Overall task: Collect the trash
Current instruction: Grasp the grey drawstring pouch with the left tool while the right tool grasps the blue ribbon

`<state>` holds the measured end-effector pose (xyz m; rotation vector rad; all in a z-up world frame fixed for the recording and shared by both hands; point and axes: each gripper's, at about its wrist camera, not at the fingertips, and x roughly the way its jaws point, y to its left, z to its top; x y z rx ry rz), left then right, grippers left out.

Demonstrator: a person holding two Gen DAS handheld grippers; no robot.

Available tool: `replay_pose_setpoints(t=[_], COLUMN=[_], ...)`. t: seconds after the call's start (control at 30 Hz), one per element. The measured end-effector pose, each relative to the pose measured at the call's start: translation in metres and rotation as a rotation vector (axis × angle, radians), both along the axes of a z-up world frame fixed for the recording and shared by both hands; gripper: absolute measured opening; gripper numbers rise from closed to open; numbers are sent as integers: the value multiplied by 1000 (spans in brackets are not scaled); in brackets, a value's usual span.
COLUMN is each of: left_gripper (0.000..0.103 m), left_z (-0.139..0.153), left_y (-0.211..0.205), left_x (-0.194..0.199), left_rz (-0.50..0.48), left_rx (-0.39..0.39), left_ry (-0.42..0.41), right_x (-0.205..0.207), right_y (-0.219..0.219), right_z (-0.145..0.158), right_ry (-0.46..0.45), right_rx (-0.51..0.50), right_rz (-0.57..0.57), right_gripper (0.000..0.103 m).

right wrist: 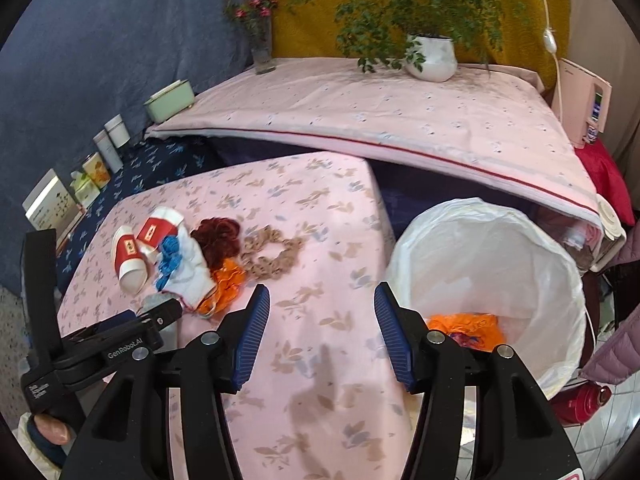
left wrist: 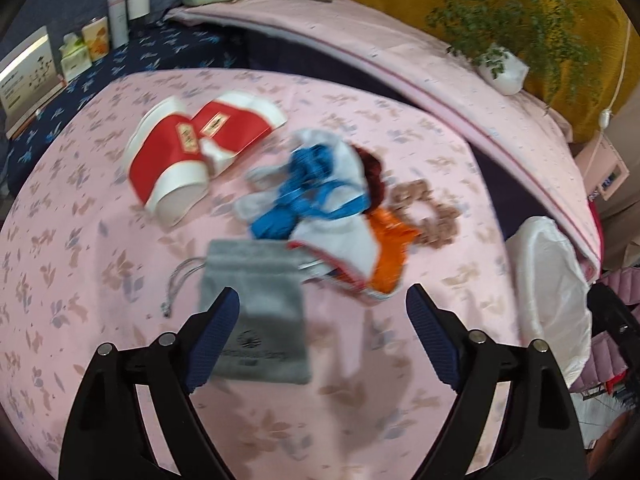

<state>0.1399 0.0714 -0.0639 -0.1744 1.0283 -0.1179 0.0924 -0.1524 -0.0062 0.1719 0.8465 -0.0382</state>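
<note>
My left gripper (left wrist: 322,300) is open above a grey drawstring pouch (left wrist: 256,312) on the pink floral table (left wrist: 80,280). Beyond it lies a pile: a white and blue wrapper (left wrist: 320,188), an orange wrapper (left wrist: 390,248), a dark red scrunchie (left wrist: 374,166) and a beige scrunchie (left wrist: 426,212). Two red and white paper cups (left wrist: 172,168) lie on their sides at the left. My right gripper (right wrist: 320,312) is open and empty over the table's right part, beside the bin with a white liner (right wrist: 492,256), which holds orange trash (right wrist: 468,326). The left gripper shows in the right wrist view (right wrist: 160,312).
A higher pink-covered surface (right wrist: 360,112) behind carries a white plant pot (right wrist: 434,56) and a flower vase (right wrist: 262,56). Boxes and jars (left wrist: 100,36) line the dark blue ledge at the left. A red flask (right wrist: 580,400) stands on the floor by the bin.
</note>
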Motion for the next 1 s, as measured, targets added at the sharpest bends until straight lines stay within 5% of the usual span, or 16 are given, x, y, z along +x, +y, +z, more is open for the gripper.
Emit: replay_pose_setpoints(t=[0.47, 0.57, 0.67, 0.73, 0.8, 1.0], left_gripper=[80, 67, 44, 20, 9, 8], left_z=[-41, -39, -38, -37, -35, -17], left_y=[28, 24, 21, 22, 25, 42], left_x=[-3, -4, -4, -2, -1, -4], left_rz=[21, 4, -22, -34, -38, -25], left_rx=[10, 17, 20, 0, -35, -78], left_ry=[71, 63, 56, 64, 77, 50], right_x=[8, 10, 11, 12, 14, 22], right_y=[45, 51, 56, 59, 63, 77], right_z=[-26, -29, -32, -35, -37, -36], right_ry=[60, 67, 76, 82, 88, 87], right_rx=[-11, -11, -10, -8, -4, -2], right_rz=[63, 69, 74, 77, 82, 104], right_gripper=[54, 54, 54, 54, 54, 54])
